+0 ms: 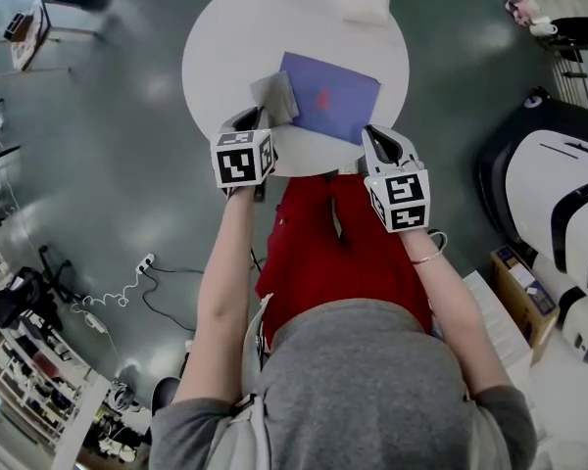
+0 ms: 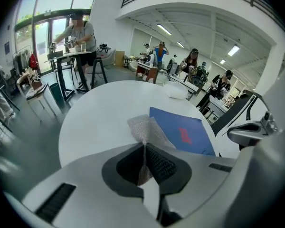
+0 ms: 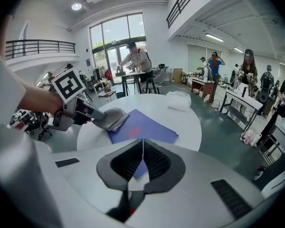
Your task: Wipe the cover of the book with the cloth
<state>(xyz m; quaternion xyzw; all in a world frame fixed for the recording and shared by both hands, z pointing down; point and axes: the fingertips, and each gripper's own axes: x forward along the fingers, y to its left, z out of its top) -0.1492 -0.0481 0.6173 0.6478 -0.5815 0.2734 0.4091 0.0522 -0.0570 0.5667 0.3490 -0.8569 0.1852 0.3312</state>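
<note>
Between the pads of my left claw (image 2: 145, 161) hangs a fold of the grey cloth (image 2: 143, 128). The jaws pinch it tight, and the rest of the cloth spreads out ahead of the tips. It lies across the left edge of the blue book (image 1: 335, 98), partly on the cover and partly on the round white table (image 1: 225, 37) to the left of it.

The book lies flat ahead of both claws, close to the table's near edge, with a small red mark in the middle of its cover.

My right claw (image 3: 142, 151) sits at the book's near right corner. Its jaws are pressed together with nothing held between them. The blue corner shows just below the tips, and I cannot tell whether they touch it. Seen from the right claw, the left one is off to the left, with the cloth bunched at its tip on the book's edge.

Well beyond the book, near the far edge of the table, sits a crumpled white bundle (image 1: 366, 3), apart from everything else. Both claws hover side by side over the near rim of the table, with the book's near edge between them.
</note>
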